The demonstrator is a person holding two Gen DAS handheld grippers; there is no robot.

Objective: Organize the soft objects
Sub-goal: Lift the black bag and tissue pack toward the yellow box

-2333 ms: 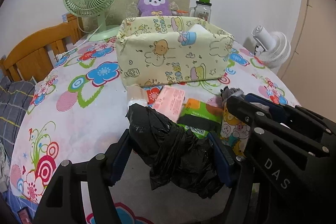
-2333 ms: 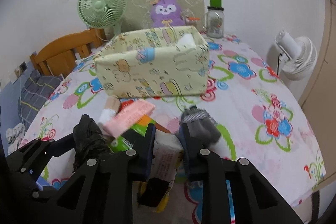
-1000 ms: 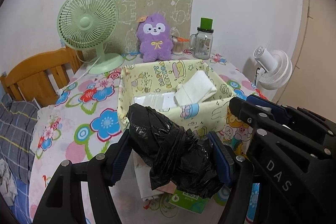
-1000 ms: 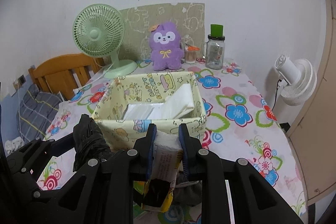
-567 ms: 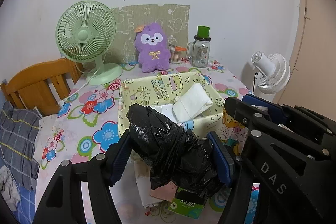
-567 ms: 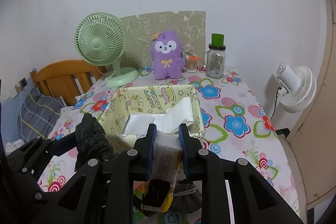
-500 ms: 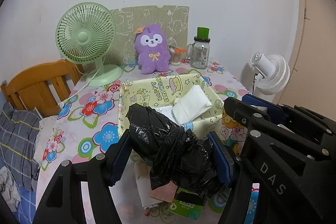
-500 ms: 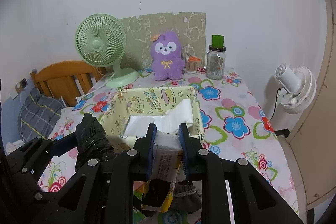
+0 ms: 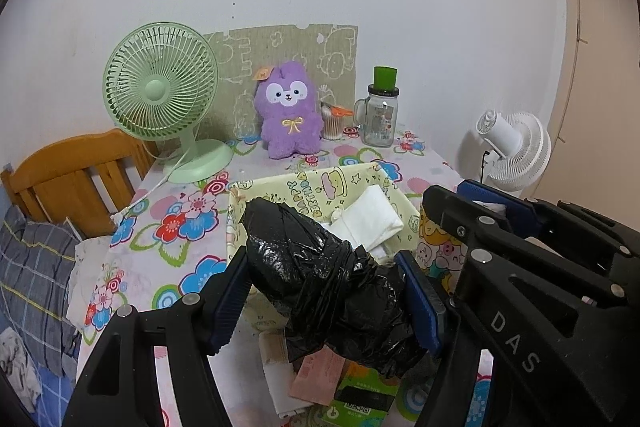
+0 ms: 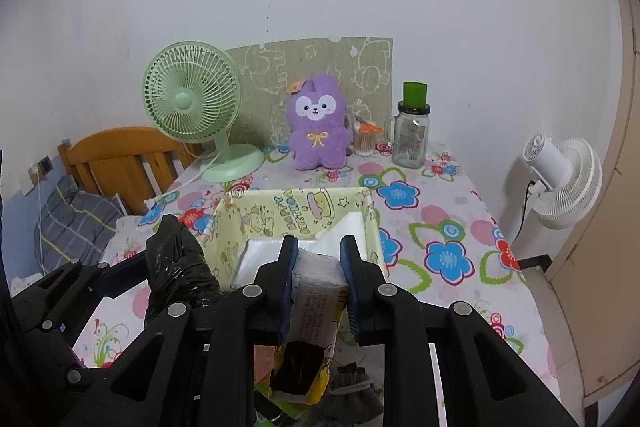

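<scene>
Both hand-held grippers have risen since the earlier frames: the yellow fabric box [image 10: 298,223], once seen side-on, now shows its open top and the white folded packs [image 9: 370,217] inside.

At far left a wooden chair [image 9: 76,179] and a green fan [image 9: 160,95] stand at the table [image 10: 452,231] edge, with a purple plush [image 10: 318,125] and a glass jar [image 10: 412,139] along the wall. The left hand-held gripper [image 9: 326,301] is fairly wide, its blue pads pressing both sides of a crumpled black plastic bag [image 9: 324,281], which hangs in the air in front of the box. Below it on the table lie a pink packet [image 9: 318,373] and a green packet [image 9: 360,397]. To the right, the right hand-held gripper [image 10: 318,291] is squeezed narrow on a white tissue pack [image 10: 318,297], also lifted, just short of the box's near wall. A grey bundle [image 10: 356,389] remains on the table beneath.

The step in hand looks like carrying both soft items to the box. Next, each would need to travel forward over the near rim, clear of the packs already inside, before the jaws let go.
</scene>
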